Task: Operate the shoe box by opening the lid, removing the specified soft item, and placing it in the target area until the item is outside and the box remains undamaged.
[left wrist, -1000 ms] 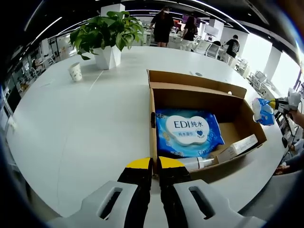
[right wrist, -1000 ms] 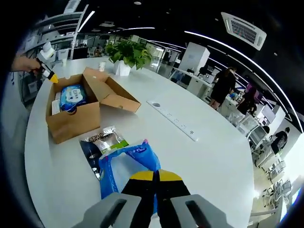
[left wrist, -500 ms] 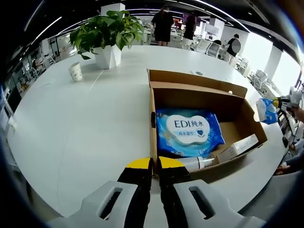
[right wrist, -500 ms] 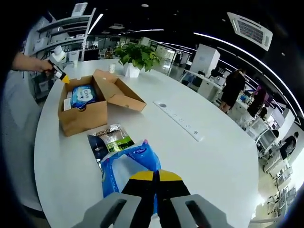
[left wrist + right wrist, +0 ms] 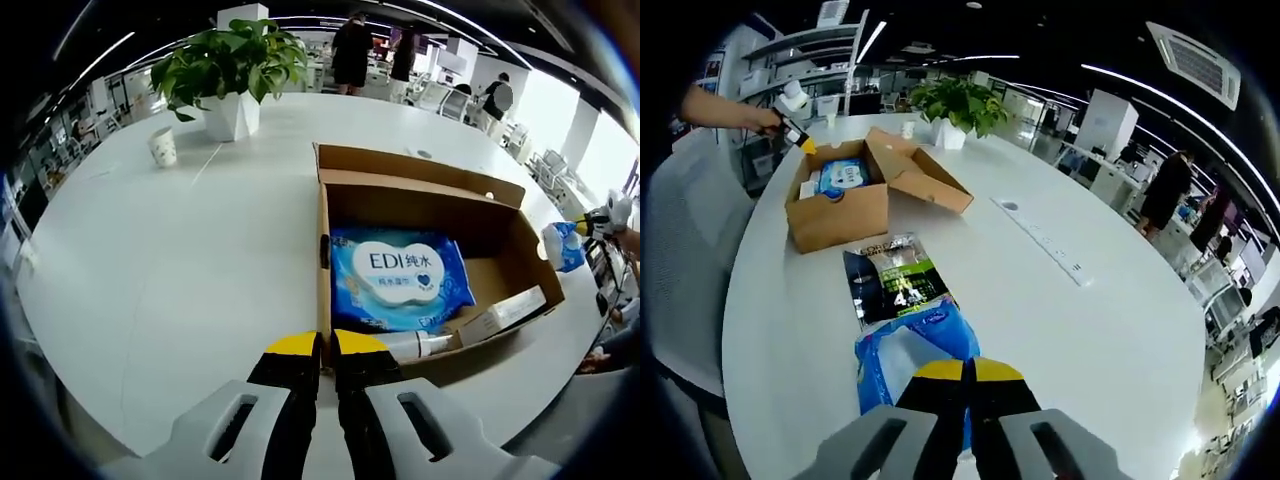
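- Left gripper (image 5: 327, 345): jaws sitting pressed together with nothing between them, hovering at the near wall of the open box (image 5: 322, 290).
- Box standing near the worktop (image 5: 180, 260) edge, lid flaps lying open; a blue wipes pack (image 5: 400, 278) is lying inside.
- Right gripper (image 5: 965, 372): jaws clamping on a blue bag (image 5: 902, 352), which is lying outside the box, touching a dark packet (image 5: 890, 288) on the worktop.

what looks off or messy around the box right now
Nothing is torn or spilled. The cardboard box sits open with its lid folded back; the wipes pack lies flat inside. On the table, a dark packet lies loose outside the box, beside the blue bag pinched in the right gripper.
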The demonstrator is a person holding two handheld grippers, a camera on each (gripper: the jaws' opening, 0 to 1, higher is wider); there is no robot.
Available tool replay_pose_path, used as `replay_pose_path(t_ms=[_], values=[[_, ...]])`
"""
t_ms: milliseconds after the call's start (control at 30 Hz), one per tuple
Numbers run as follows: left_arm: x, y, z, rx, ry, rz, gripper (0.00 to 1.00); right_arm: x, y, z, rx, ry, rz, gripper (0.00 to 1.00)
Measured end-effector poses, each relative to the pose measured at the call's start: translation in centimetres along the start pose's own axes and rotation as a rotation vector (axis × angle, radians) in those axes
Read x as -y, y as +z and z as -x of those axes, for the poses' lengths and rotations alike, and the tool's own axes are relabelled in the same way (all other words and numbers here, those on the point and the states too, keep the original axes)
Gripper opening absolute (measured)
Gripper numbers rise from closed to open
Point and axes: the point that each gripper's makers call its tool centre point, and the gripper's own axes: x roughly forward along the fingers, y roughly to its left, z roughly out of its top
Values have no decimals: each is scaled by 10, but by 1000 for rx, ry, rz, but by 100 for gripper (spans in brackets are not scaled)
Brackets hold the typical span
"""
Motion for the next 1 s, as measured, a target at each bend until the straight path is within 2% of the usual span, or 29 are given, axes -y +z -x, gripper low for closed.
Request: replay_pose_path(t_ms=[333,567,700,800,900,1000], values=[[1,-1,-1,-14,7,-4,2,-3,-14,-14,-25,76,77,0],[1,0,0,-17,13,-3,2,9,-28,-21,-74,57,100,0],[2,0,0,-16,14,-3,2,16,-35,-21,-115,15,85,7],[1,0,-1,-14,9,2,2,23,-34,-18,-126,-30,80,17],[1,1,-1,-14,2,9,2,37,-34,-11,-123,-101,3,25],[1,1,-2,-14,-1,9,2,40,-29,-4,-87,-142,-90,33]])
